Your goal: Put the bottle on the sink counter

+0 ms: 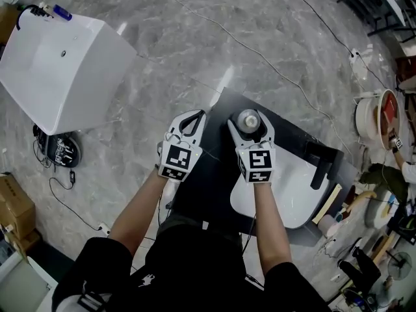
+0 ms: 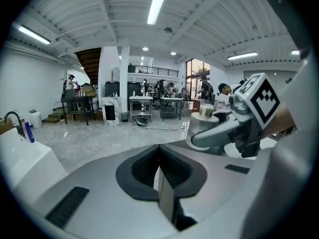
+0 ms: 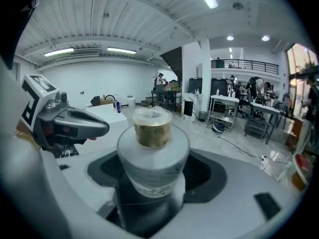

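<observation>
Gripping the bottle (image 3: 152, 153) by its body, the right gripper (image 1: 249, 125) has its jaws spread wide, with a pad on each side. The bottle stands upright over the dark sink counter (image 1: 292, 132), beside the white basin (image 1: 286, 187). Whether it touches the counter cannot be determined. The left gripper (image 1: 193, 119), just beside, has its jaws together and holds nothing.

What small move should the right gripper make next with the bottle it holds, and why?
Probably lower the bottle straight down onto the dark sink counter, keeping the grip. The right gripper holds it upright by the body, above the counter and clear of the white basin, but no view shows its base resting on the counter. The left gripper is shut and empty.
</observation>
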A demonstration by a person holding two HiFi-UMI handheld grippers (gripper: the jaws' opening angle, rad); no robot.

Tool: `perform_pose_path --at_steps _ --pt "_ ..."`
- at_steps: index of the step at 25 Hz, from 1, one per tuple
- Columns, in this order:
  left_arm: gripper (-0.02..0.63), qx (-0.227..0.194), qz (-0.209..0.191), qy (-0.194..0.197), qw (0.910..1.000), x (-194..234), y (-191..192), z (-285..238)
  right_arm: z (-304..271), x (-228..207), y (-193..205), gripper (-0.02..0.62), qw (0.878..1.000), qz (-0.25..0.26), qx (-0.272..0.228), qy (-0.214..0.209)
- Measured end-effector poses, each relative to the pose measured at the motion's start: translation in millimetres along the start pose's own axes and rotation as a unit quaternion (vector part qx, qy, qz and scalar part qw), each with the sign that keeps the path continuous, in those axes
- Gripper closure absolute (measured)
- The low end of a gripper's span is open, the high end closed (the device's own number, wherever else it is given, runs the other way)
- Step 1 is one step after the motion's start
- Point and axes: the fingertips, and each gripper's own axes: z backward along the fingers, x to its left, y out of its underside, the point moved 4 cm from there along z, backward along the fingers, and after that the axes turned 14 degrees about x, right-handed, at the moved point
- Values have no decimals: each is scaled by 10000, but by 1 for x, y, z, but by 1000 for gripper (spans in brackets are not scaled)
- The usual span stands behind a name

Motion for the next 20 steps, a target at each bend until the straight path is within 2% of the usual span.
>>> perform_pose_path --at_steps 4,13,20 --pt "603 58 19 -15 10000 4 8 -8 -16 0 6 264 9999 125 76 14" --pt "603 145 23 255 9996 2 15 -19 -44 3 13 264 9998 125 140 85" --pt "603 173 19 192 9997 8 17 -19 -53 5 10 264 9999 53 101 72"
